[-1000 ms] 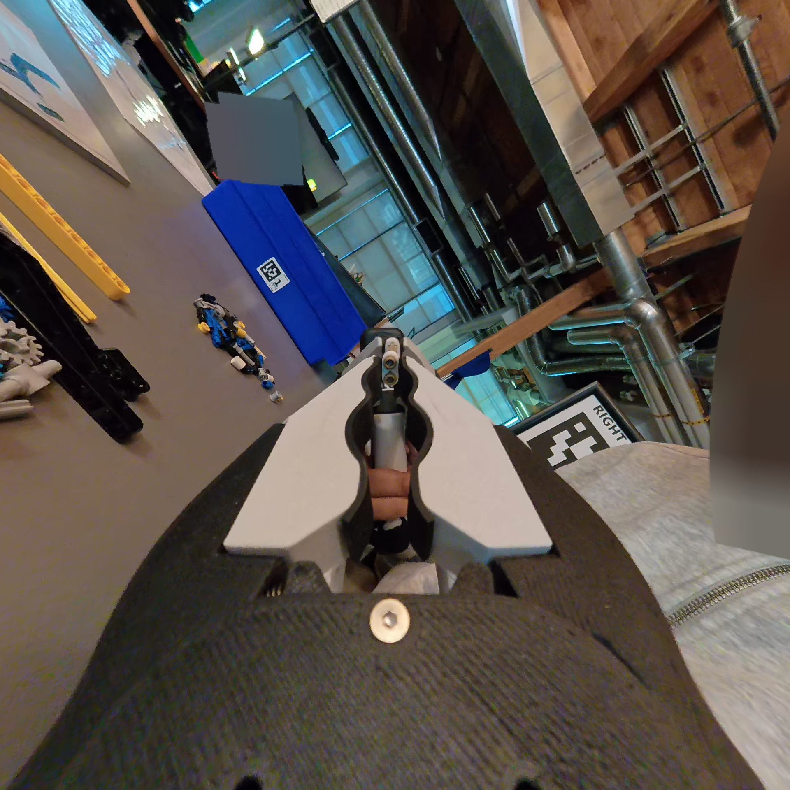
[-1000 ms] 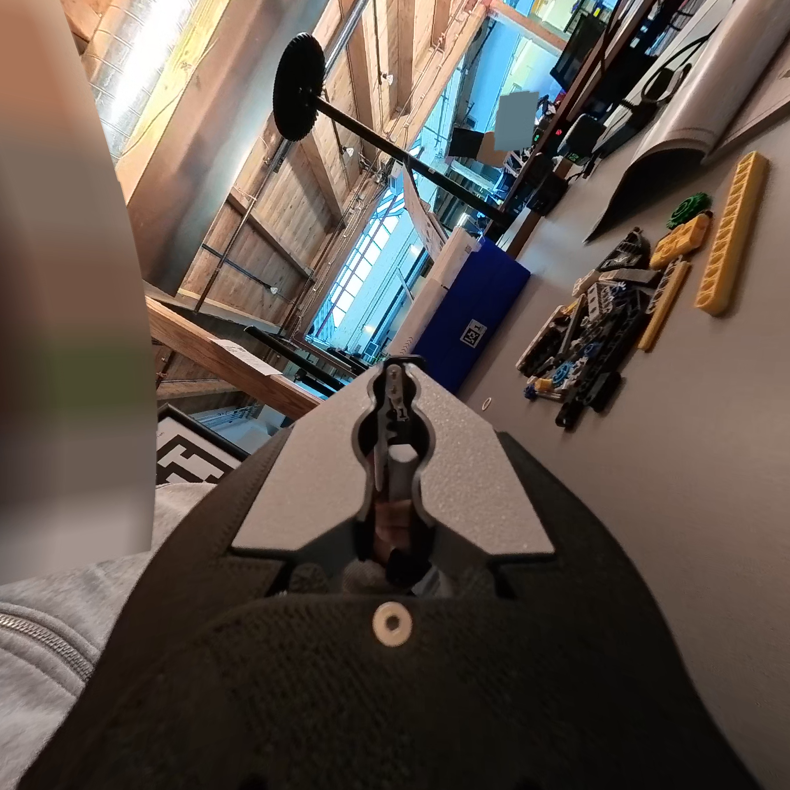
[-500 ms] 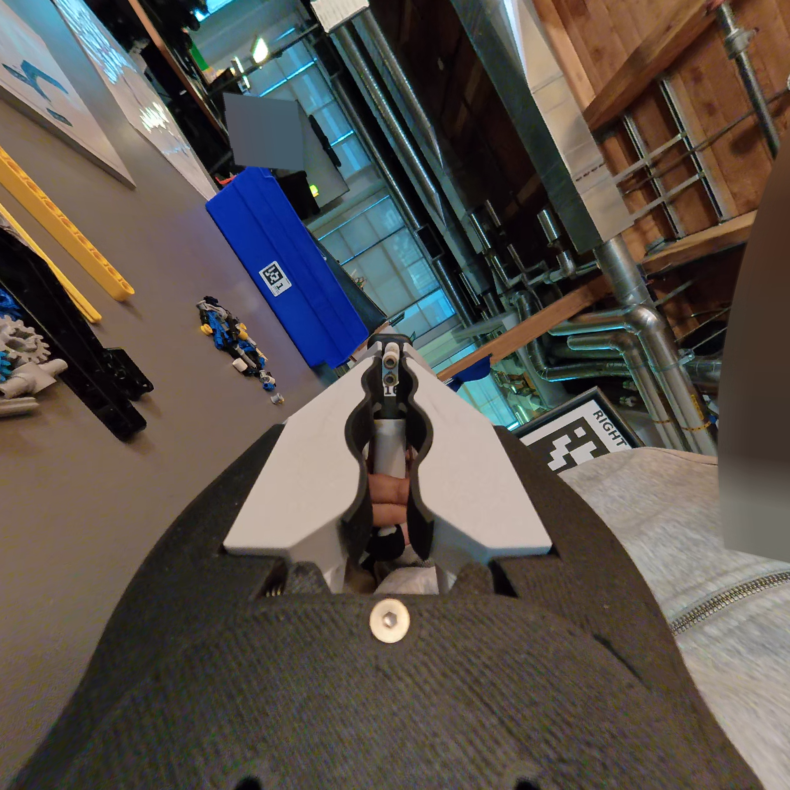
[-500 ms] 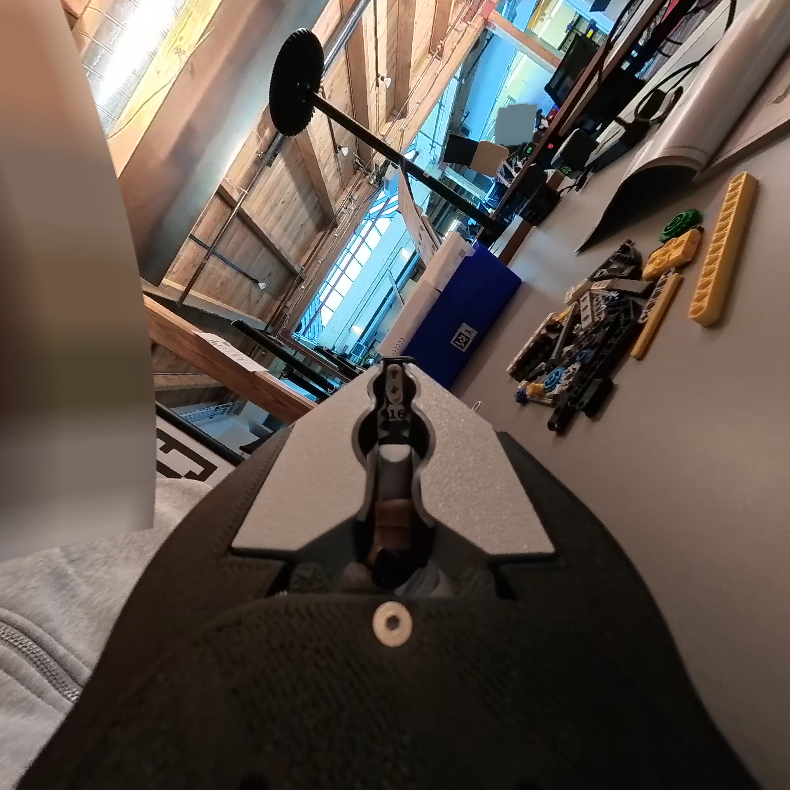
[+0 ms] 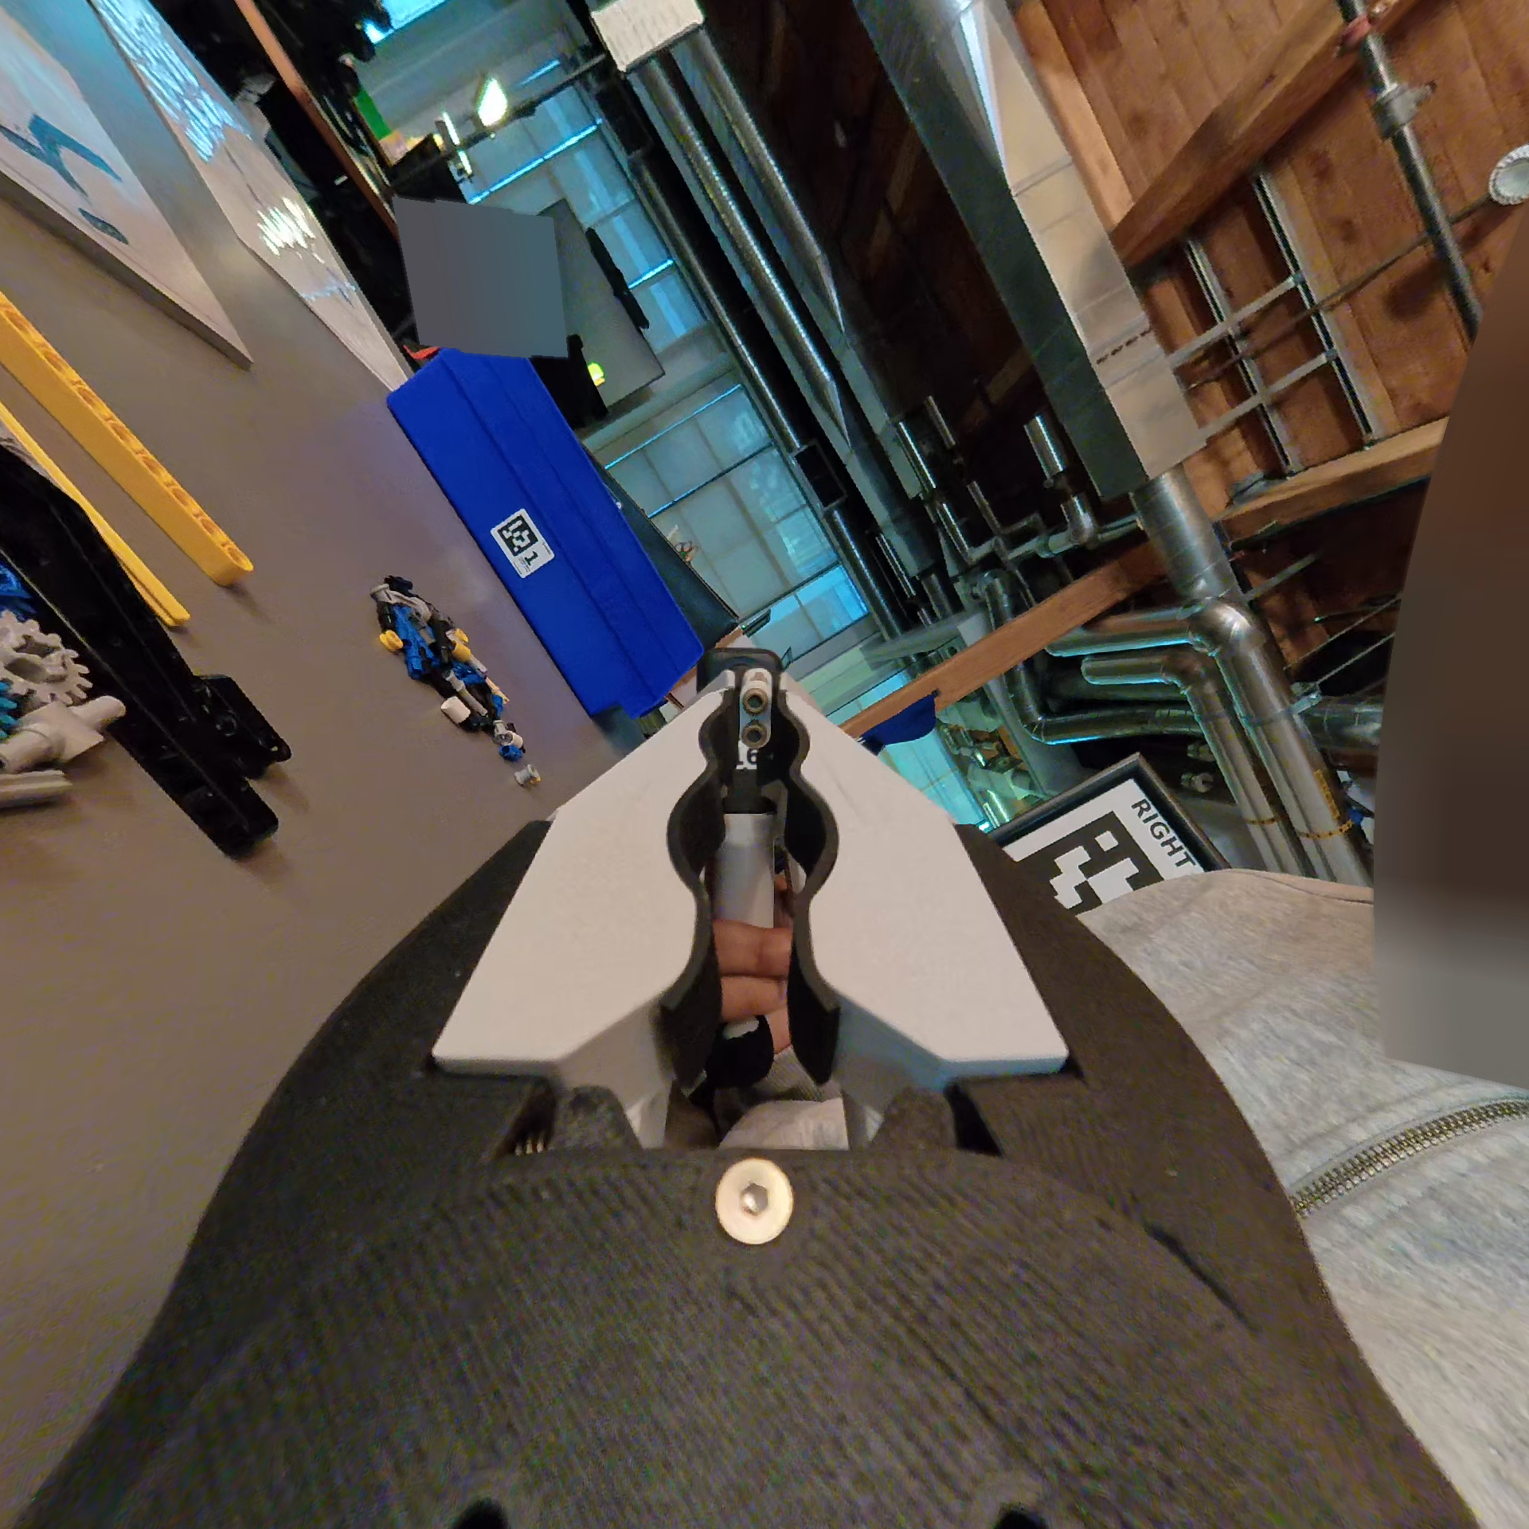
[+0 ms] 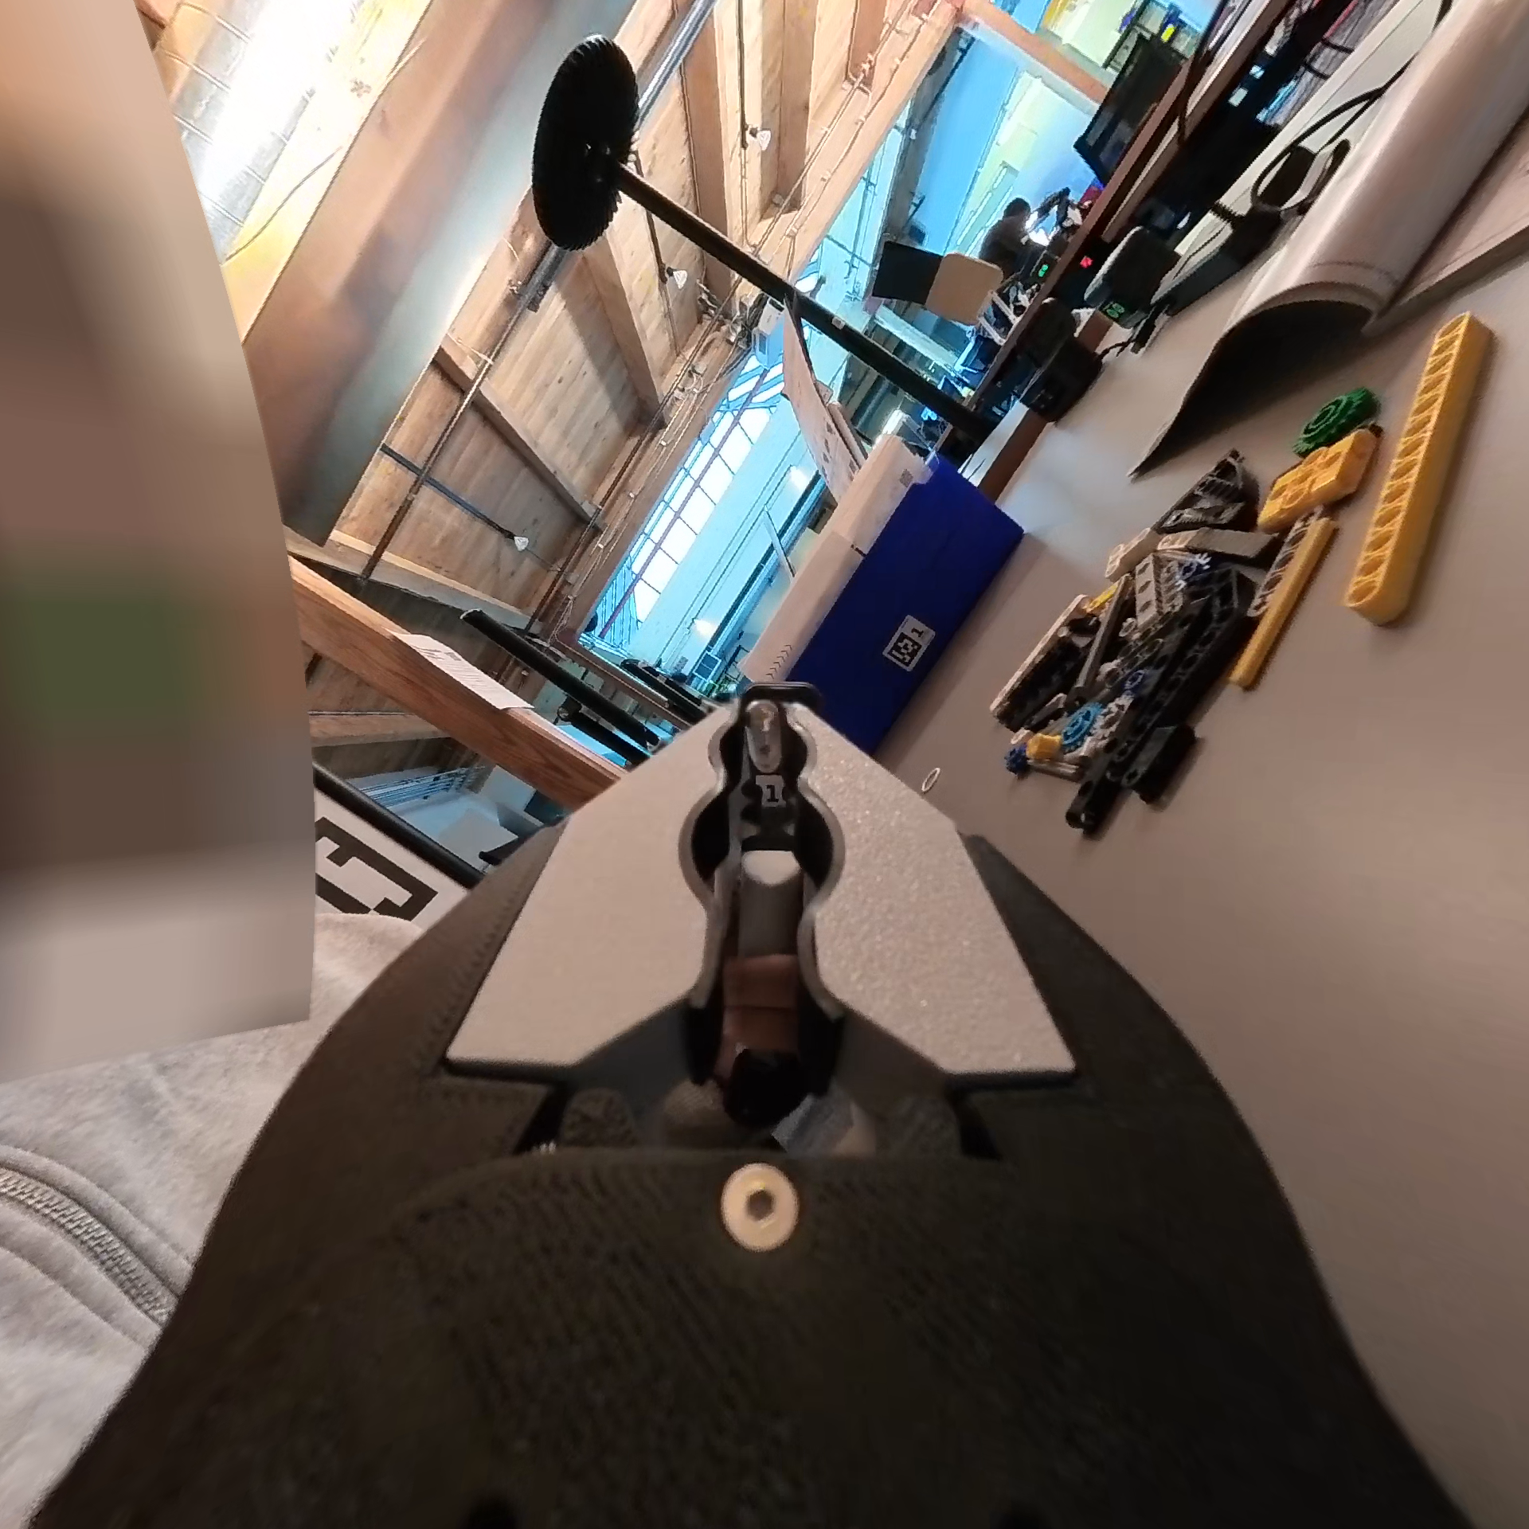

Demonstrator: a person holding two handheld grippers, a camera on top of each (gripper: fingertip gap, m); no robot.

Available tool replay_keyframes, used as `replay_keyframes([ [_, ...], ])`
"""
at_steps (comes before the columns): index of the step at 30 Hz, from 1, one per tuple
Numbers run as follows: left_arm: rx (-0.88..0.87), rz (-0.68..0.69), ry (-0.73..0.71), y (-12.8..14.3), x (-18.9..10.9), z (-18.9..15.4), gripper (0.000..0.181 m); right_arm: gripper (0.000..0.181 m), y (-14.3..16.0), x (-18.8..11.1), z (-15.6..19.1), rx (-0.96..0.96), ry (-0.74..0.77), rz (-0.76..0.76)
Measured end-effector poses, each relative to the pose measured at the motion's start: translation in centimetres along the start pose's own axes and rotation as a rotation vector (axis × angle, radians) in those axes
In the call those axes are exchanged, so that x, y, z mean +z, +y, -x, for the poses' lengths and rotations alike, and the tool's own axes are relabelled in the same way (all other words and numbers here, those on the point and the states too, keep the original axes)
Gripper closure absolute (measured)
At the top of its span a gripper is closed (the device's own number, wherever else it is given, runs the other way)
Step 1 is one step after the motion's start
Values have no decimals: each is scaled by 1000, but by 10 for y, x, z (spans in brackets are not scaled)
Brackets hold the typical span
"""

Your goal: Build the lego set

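My left gripper (image 5: 754, 693) is shut, raised off the grey table (image 5: 207, 951) and rolled sideways. A small light-grey lego piece (image 5: 754, 705) with two holes sits pinched at its fingertips. My right gripper (image 6: 765, 718) is also shut and raised, with a small light-grey piece (image 6: 763, 738) at its tip. I cannot tell whether both hold the same piece. The two grippers face each other closely; the right gripper's marker tag (image 5: 1109, 852) shows in the left wrist view. A partly built black and grey lego assembly (image 6: 1142, 662) lies on the table.
On the table lie long yellow beams (image 5: 124, 447), a black frame (image 5: 149, 703), a grey gear (image 5: 41, 662), a small pile of blue and grey pins (image 5: 438, 662), a green gear (image 6: 1336, 418) and an open booklet (image 6: 1324, 240). A blue bin (image 6: 902, 604) stands at the far edge. A grey sleeve (image 5: 1324, 1076) is close by. The tips of both grippers are at nearly the same place.
Both grippers stay shut on the small grey pieces. Both views have drifted slightly, so the table things sit a little differently in frame.
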State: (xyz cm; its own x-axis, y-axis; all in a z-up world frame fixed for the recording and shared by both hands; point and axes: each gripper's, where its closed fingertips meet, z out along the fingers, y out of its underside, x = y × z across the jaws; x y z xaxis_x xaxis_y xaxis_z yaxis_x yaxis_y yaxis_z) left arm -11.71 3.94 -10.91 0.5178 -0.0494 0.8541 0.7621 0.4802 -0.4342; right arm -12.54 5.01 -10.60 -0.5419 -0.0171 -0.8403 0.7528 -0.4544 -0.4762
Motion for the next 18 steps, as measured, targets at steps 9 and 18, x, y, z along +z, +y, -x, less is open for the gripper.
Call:
replay_keyframes([
  [9, 23, 17, -21, 3, 1, 1, 175, 176, 1, -1, -3, -29, 35, 28],
  [18, 99, -13, -70, -8, -5, 5, 174, 176, 2, -10, -24, -106, 186, 122],
])
